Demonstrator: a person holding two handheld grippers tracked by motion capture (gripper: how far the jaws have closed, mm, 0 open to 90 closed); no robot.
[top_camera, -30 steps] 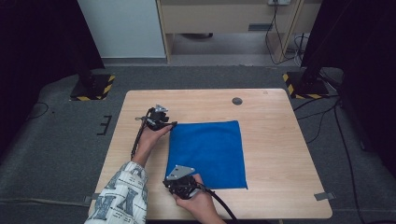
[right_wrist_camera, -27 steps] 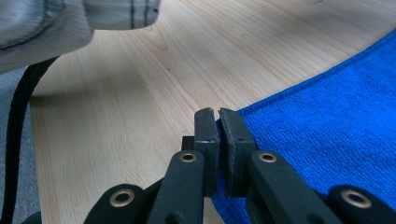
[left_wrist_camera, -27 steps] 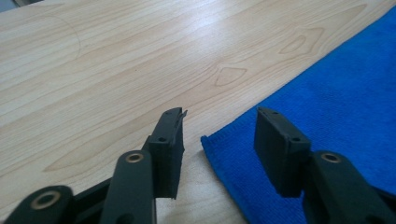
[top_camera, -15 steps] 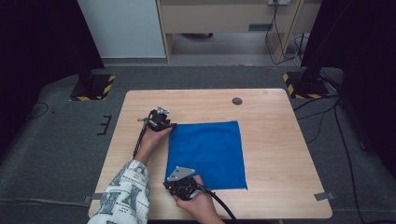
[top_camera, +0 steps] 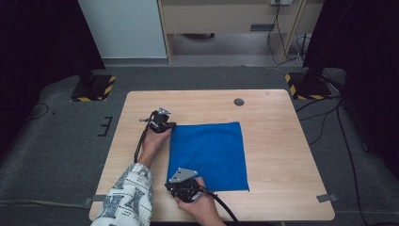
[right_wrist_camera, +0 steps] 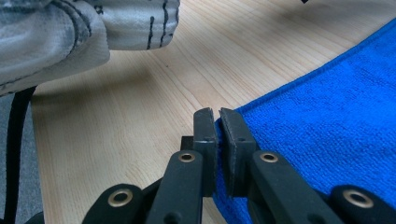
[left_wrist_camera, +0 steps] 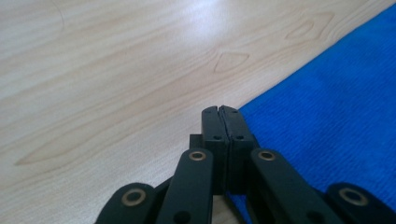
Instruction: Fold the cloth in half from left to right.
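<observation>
A blue cloth (top_camera: 208, 156) lies flat on the counter (top_camera: 282, 141). The left gripper (top_camera: 163, 123) sits at its far left corner; its jaws have just closed, pressed together on that corner. The right gripper (top_camera: 184, 184) holds the near left corner, jaws clamped on the edge.

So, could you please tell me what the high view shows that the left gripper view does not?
The high view alone takes in the whole blue cloth lying flat, the right gripper at its near left corner, the patterned sleeve and the grey floor. The left gripper view alone shows the left gripper closed on the cloth's far left corner, jaws pressed together, having just been closing. Both show the wooden table, the cloth and that gripper.
</observation>
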